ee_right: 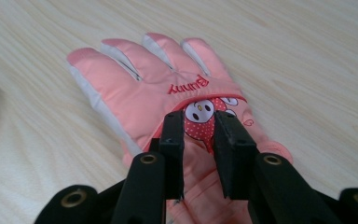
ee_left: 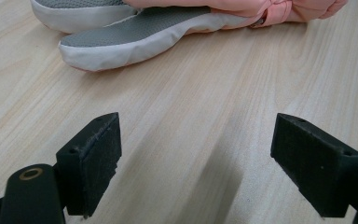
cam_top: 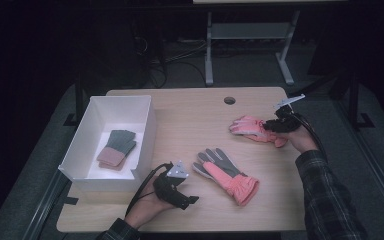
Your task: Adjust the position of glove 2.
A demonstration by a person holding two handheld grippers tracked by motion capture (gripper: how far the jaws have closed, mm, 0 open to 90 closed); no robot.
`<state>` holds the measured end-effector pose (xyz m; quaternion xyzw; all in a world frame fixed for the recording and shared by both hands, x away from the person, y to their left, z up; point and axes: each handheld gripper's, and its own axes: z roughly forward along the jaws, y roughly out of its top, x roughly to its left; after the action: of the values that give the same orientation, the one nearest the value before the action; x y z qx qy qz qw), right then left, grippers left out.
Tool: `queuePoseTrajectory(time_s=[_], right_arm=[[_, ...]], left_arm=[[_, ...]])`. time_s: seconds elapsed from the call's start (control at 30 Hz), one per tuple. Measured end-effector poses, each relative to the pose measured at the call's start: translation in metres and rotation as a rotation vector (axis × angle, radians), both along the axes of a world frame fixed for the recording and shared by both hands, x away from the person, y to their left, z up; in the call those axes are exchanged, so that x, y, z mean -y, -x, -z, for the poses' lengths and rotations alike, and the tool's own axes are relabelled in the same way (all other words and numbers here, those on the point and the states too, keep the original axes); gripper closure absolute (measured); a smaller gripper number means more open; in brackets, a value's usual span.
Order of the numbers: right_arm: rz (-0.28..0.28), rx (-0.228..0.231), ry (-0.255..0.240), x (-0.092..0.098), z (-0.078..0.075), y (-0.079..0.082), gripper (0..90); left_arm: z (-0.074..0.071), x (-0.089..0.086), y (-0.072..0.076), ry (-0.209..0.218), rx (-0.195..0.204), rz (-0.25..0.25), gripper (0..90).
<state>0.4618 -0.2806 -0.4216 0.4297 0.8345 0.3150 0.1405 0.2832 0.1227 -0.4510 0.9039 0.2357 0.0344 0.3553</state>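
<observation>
At the left side of the bench (cam_top: 190, 115) stands a white box (cam_top: 145, 132), open at the top, with a pair of grey and pink gloves (cam_top: 117, 148) lying flat on its floor. Just right of the box's near corner, close to the near edge, the left tongs (cam_top: 192, 200) rest low over the wood in the person's left hand (cam_top: 147, 205). Their jaws stand wide apart with bare bench between them, clamped on nothing. In the left gripper view the white-edged grey fingers of a glove lie on the wood just beyond the jaws, not touching them.

That glove is the pink and grey glove (cam_top: 225, 175) in the middle of the bench, palm side up, its fingers pointing to the far left and its gathered cuff toward the near right. It lies free, just right of the left tongs.

Farther right and farther back lies the second pink glove (cam_top: 250, 127), back side up, fingers pointing left, with red lettering and a small cartoon figure on a red dotted patch. The right tongs (ee_right: 199, 135) are over its wrist part, jaws drawn close together and pinching a fold of the pink cloth between them. The right hand (cam_top: 300, 137) comes in from the right edge in a plaid sleeve (cam_top: 325, 195).
</observation>
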Motion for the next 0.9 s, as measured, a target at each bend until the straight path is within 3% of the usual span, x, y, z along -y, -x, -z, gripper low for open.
queuePoseTrajectory(time_s=[0.23,0.3,0.37,0.57,0.67,0.7,0.9], right_arm=[[-0.002,-0.038,0.014,-0.001,0.013,-0.009,76.6],[-0.014,-0.042,0.027,-0.003,0.017,-0.010,85.4],[-0.013,-0.044,0.028,-0.003,0.017,-0.010,87.9],[-0.005,-0.046,-0.016,0.000,0.011,-0.005,90.0],[-0.009,-0.036,-0.045,-0.001,0.003,0.005,90.0],[-0.015,-0.018,-0.073,-0.003,-0.004,0.016,90.0],[-0.045,0.007,-0.076,-0.010,-0.011,0.039,90.0]], left_arm=[[0.001,0.000,0.000,-0.004,-0.007,0.000,15.8],[0.002,0.001,0.000,-0.006,-0.009,0.001,15.8],[0.002,0.001,-0.001,-0.020,-0.008,0.010,15.8],[0.002,0.000,-0.001,-0.018,-0.011,0.010,15.9],[0.002,-0.001,-0.001,-0.023,-0.009,0.010,15.8],[0.002,-0.001,-0.001,-0.022,-0.010,0.008,15.9],[0.002,0.001,0.000,-0.022,-0.011,0.012,15.9]])
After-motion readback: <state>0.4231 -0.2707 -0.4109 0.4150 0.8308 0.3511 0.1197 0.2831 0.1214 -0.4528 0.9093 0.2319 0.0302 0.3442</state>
